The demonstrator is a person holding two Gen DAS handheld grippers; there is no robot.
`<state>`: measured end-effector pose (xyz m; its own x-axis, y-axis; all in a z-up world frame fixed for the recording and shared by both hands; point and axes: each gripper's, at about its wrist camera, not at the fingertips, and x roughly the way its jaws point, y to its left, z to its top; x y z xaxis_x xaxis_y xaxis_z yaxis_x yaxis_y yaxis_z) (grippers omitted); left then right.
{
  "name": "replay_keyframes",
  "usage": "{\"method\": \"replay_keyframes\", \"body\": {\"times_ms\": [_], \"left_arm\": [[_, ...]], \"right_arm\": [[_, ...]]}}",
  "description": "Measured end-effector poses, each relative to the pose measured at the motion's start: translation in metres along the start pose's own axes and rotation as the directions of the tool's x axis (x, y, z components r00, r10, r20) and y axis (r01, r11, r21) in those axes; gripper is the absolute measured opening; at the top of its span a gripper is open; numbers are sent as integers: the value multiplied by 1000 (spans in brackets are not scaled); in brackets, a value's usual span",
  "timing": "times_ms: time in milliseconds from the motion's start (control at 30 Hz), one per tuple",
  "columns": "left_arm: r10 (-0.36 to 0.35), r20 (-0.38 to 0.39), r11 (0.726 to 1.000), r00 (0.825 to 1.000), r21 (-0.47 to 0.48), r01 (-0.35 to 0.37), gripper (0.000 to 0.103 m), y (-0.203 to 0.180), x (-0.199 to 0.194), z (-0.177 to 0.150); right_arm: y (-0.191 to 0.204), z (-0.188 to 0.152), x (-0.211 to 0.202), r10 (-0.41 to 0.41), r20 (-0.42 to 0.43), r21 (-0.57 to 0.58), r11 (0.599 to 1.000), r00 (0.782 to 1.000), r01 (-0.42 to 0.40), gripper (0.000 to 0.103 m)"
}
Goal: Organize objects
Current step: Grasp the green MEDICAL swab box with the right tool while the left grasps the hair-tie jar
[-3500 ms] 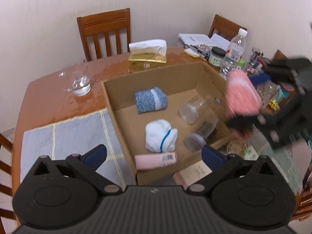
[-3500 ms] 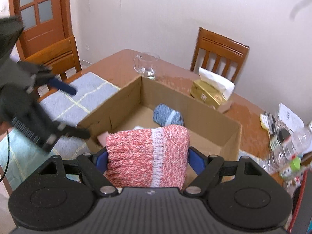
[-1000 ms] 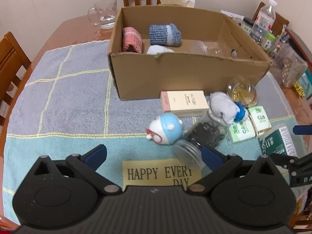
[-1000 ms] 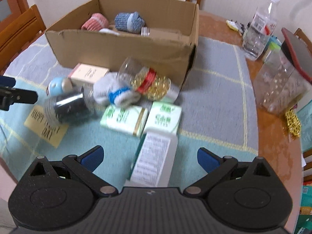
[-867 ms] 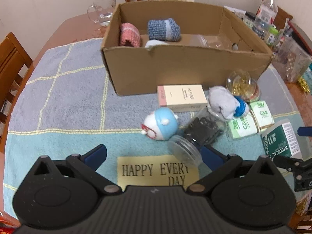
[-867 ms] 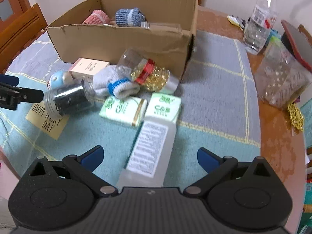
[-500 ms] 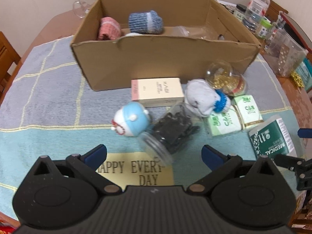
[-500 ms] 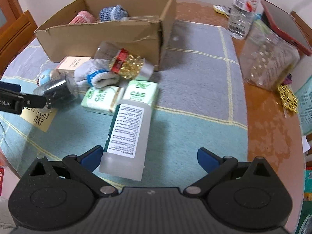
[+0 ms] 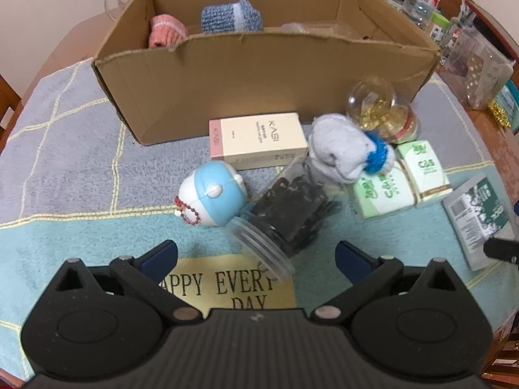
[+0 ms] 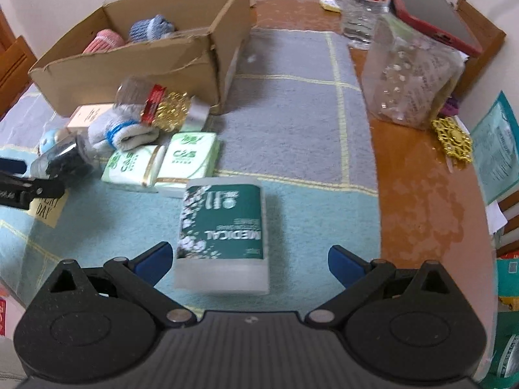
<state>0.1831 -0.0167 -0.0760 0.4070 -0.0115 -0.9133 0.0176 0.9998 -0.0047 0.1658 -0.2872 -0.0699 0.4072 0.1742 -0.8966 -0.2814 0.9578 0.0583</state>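
An open cardboard box (image 9: 259,74) holds a pink sock (image 9: 165,30) and a blue sock (image 9: 230,16). In front of it lie a cream KASI box (image 9: 259,139), a blue-and-white toy (image 9: 211,194), a clear jar of black bits (image 9: 292,207), a grey sock (image 9: 343,152), a gold-bead jar (image 9: 376,107) and green tissue packs (image 9: 382,188). My left gripper (image 9: 256,253) is open just short of the clear jar's lid. My right gripper (image 10: 249,261) is open around the near end of a green medical pack (image 10: 223,227), not touching it.
A yellow "HAPPY EVERY DAY" card (image 9: 233,285) lies under the left gripper. At the right stand a clear plastic container (image 10: 412,77) with a red phone (image 10: 434,9) on top, a water bottle (image 10: 363,6) and a gold ornament (image 10: 454,139) on bare wood.
The pink sock left the right gripper and now lies in the box. Both grippers have dropped to the items in front: left closer to the jar, right onto the medical pack.
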Motion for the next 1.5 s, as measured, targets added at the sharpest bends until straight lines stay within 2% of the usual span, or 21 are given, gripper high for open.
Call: {"method": "replay_keyframes", "body": {"times_ms": [133,267,500,800,900,1100,1233,1400,1500], "left_arm": [[13,-26,1000,1000,-4,-13,102,6,11,-3],[21,-45,1000,999,-13,-21,102,18,13,-7],[36,-80,999,996,-26,-38,102,43,13,-17],[114,-79,993,990,-28,-116,102,64,10,-19],[97,-78,994,992,-35,-100,102,61,4,-20],[-25,-48,999,999,-28,24,102,28,-13,-22],[-83,-30,994,996,-74,80,102,12,-15,-18],[-21,-6,995,1000,-100,20,102,1,-4,-12],[-17,8,991,1000,-135,18,102,1,0,-8]], "right_arm": [[14,-4,11,11,-33,-17,1000,999,-11,103],[15,-11,19,-33,-58,-21,999,998,32,103],[-11,-21,16,-82,-85,40,995,993,86,103],[-46,-27,14,-161,-90,122,978,983,171,103],[-42,-27,12,-131,-75,115,984,989,139,103],[-18,-20,17,-22,-64,79,996,998,27,103],[-5,-13,23,32,-64,77,997,997,-27,103],[-1,1,31,56,-59,57,997,997,-53,103],[0,8,35,50,-57,43,998,997,-48,103]]}}
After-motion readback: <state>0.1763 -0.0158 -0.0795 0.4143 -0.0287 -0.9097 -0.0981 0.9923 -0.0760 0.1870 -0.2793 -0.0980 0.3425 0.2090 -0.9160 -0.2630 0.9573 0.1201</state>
